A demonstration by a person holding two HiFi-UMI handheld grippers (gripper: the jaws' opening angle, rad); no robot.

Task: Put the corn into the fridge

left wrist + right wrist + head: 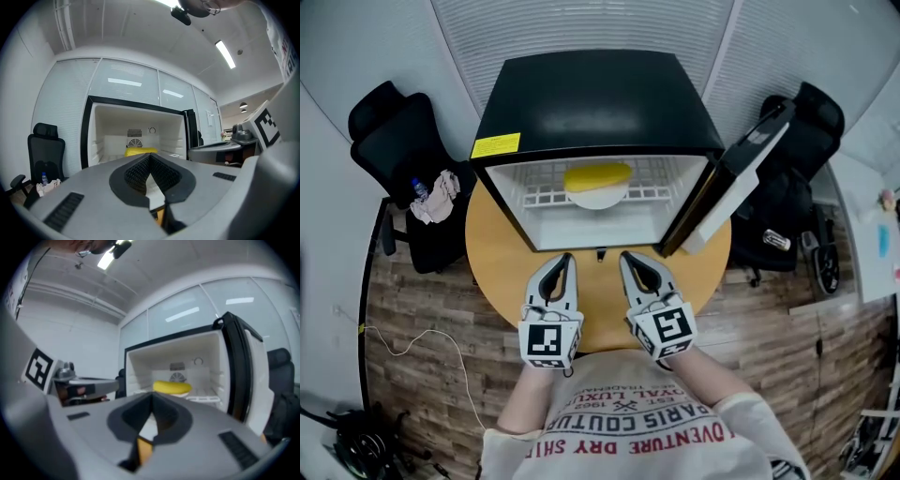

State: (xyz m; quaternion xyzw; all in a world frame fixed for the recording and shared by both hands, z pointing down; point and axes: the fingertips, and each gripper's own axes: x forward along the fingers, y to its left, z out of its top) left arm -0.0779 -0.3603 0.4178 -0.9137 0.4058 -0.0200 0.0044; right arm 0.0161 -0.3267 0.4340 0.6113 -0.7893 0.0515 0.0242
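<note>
The yellow corn (597, 175) lies on a white plate (598, 198) on the wire shelf inside the black mini fridge (600, 103), which stands on a round wooden table (502, 267). The fridge door (736, 178) is swung open to the right. My left gripper (566, 258) and right gripper (627, 258) hover side by side in front of the opening, both shut and holding nothing. The left gripper view looks past its closed jaws at the corn (140, 151). The right gripper view shows the corn (172, 387) beyond its shut tips (151, 397).
A black office chair (403, 159) at the left holds a bottle and a crumpled cloth (436, 197). Another black chair (797, 187) stands behind the open door at the right. A white cable (412, 352) trails over the wooden floor.
</note>
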